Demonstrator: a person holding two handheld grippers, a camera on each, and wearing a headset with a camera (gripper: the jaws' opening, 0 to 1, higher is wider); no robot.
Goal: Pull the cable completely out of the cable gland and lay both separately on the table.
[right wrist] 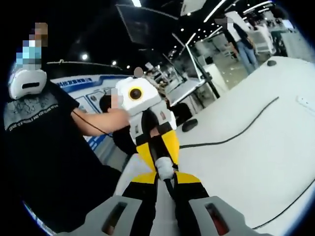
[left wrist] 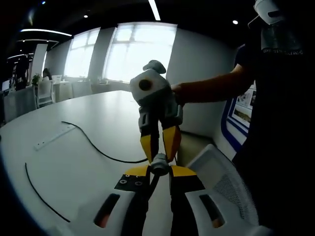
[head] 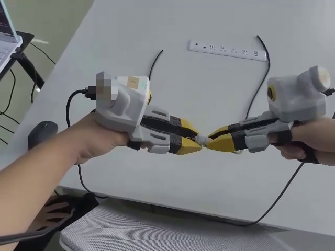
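Your left gripper (head: pixel 194 142) and right gripper (head: pixel 212 142) meet tip to tip, both pinched shut at the small grey round cable gland (head: pixel 201 139). Its thin black cable (right wrist: pixel 170 188) lies along their shared line, so pull straight apart.

We note a white table (head: pixel 157 167) with a white power strip (head: pixel 227 50) lying flat near its far side and a thin black cord (head: pixel 155 63) trailing just left of it. Off the table's left edge we see a dark computer mouse (head: pixel 42 133) and a laptop corner (head: pixel 6 31). A grey mesh chair (head: pixel 157 232) sits at the near edge.
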